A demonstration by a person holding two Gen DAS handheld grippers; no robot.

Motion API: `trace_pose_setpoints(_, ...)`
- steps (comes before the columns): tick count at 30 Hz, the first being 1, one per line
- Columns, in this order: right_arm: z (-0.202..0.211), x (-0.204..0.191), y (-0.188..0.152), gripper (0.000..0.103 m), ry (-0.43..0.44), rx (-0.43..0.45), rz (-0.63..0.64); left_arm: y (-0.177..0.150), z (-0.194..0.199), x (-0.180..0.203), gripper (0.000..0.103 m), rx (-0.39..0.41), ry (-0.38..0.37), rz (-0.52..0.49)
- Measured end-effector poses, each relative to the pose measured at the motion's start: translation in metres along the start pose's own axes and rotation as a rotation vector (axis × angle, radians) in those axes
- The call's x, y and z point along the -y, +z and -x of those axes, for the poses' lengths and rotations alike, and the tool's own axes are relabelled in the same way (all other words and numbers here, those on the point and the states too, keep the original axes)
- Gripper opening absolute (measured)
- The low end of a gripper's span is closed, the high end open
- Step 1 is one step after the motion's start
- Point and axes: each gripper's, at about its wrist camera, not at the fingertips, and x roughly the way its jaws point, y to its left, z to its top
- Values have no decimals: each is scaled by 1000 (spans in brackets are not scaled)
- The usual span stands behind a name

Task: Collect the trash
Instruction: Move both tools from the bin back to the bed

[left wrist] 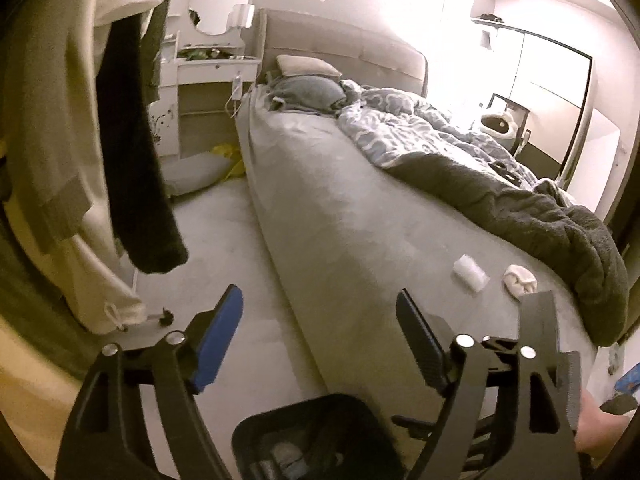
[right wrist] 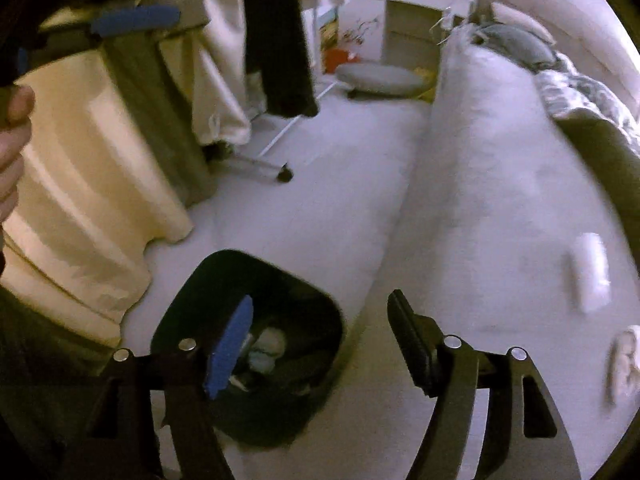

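Note:
A black trash bin (right wrist: 248,280) stands on the floor beside the bed, with several pieces of trash inside; its rim also shows in the left wrist view (left wrist: 304,408). Two white crumpled pieces lie on the bed: a flat wrapper (left wrist: 471,272) (right wrist: 592,272) and a balled tissue (left wrist: 519,280) (right wrist: 624,364). My left gripper (left wrist: 320,312) is open and empty, above the bed's edge near the bin. My right gripper (right wrist: 320,316) is open and empty, over the bin's right rim. The left gripper also appears at the upper left of the right wrist view (right wrist: 132,20).
The grey bed (left wrist: 340,208) holds a dark blanket (left wrist: 520,208), a patterned duvet and pillows. Clothes hang on a rack (left wrist: 120,140) at the left, its wheeled foot (right wrist: 284,174) on the floor. A white vanity with a round mirror (left wrist: 218,8) stands at the back.

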Motion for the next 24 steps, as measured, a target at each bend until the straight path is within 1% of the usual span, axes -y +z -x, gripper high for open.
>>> trace_pose_setpoints(7, 34, 43, -9, 79, -42, 71, -51, 8, -19, 29, 94, 17, -25, -27)
trace_pose_setpoints(12, 56, 72, -18, 88, -85, 112, -84, 8, -36, 52, 97, 6, -30, -66)
trace_pose_setpoints(17, 73, 96, -24, 96, -131, 146, -111, 10, -48, 68, 99, 1, -57, -83)
trace_pose_setpoints(20, 80, 113, -27, 97, -160, 163, -128, 10, -54, 78, 99, 1, -64, -112)
trace_pose_setpoints(24, 90, 132, -33, 98, -196, 189, -156, 11, -64, 90, 99, 2, -98, -121)
